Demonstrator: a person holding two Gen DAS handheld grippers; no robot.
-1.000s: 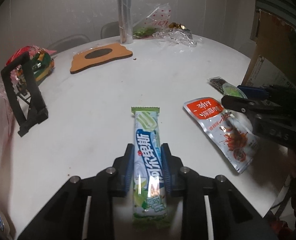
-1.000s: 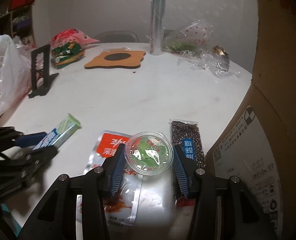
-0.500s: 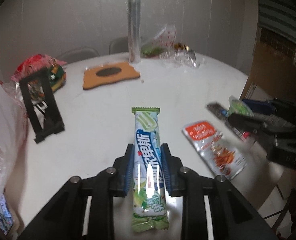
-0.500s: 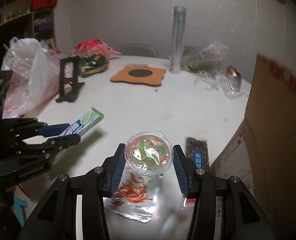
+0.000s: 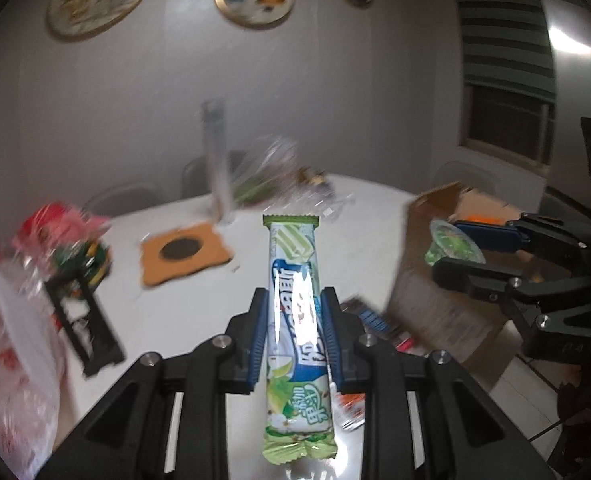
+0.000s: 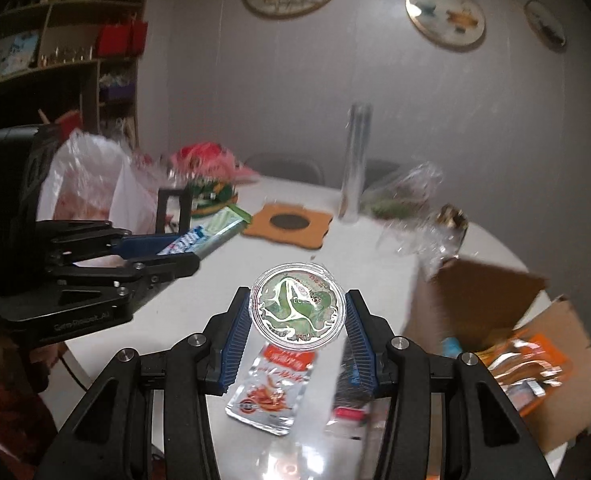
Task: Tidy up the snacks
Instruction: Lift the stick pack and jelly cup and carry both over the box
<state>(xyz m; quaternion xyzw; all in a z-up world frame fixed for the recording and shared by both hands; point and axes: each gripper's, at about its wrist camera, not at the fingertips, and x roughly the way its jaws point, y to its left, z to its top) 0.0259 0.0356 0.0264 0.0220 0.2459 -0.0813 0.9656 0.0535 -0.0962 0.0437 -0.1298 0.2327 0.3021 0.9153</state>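
My left gripper (image 5: 293,308) is shut on a long green and blue snack bar (image 5: 295,304) and holds it high above the white table (image 5: 199,300). It also shows in the right wrist view (image 6: 205,236). My right gripper (image 6: 297,308) is shut on a round clear jelly cup (image 6: 297,306) with green contents, also held above the table; the cup shows in the left wrist view (image 5: 453,244). A red and silver snack pouch (image 6: 271,388) and a dark snack bar (image 6: 347,396) lie on the table below. An open cardboard box (image 6: 495,312) with orange packets (image 6: 523,364) stands at the right.
A brown cork mat (image 5: 185,252), a tall clear cylinder (image 5: 215,168), crinkled clear bags (image 6: 415,200), a black stand (image 5: 85,320), a red and green snack bag (image 5: 67,236) and a white plastic bag (image 6: 95,184) are on or beside the table.
Both grippers have risen well above the table with their snacks. The views have tilted up to the wall plates, and the open box top has come into sight.
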